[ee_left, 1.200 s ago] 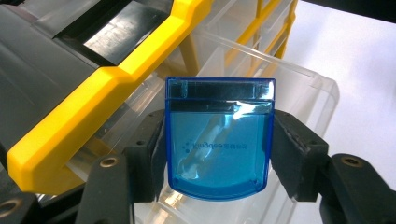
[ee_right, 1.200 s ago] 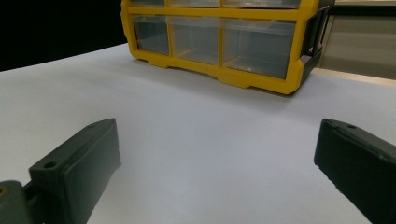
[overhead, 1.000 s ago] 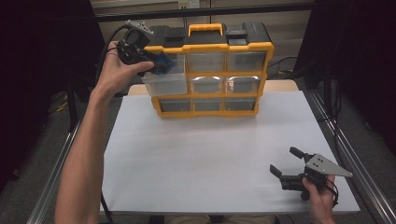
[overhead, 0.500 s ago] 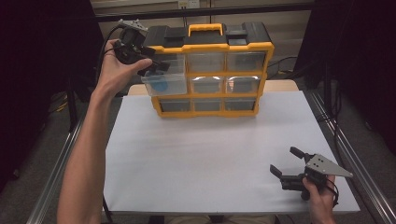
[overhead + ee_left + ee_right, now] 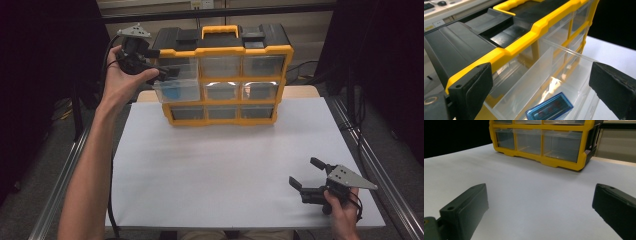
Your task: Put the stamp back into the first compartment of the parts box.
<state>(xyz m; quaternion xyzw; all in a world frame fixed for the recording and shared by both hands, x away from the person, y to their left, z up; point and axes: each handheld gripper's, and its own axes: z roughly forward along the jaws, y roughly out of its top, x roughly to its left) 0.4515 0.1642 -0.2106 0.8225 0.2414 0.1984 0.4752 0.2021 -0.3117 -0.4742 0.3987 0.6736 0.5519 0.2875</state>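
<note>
Drawers fill the front of the yellow and black organizer (image 5: 225,75) that stands at the far edge of the white table (image 5: 225,175), and we hold our left gripper (image 5: 162,75) up at its upper left corner, over the middle-left drawer (image 5: 175,91), which is pulled partway out of its slot. Our left jaws have just been opening and now stand wide apart with nothing pressed between them; in the left gripper view they frame the clear drawer from above, one jaw over the yellow frame and the other over the drawer's outer side. At the bottom of that drawer lies a small blue translucent case (image 5: 550,109), flat on the floor of the compartment, just in front of a clear divider wall. Our left hand (image 5: 120,80) wraps the gripper body from below, the cable trailing down beside the forearm. Our right gripper (image 5: 306,172) rests low near the front right corner of the table, well apart from the organizer, its jaws spread wide and empty over bare white surface. In the right gripper view the organizer's bottom row of drawers faces us across the table.
</note>
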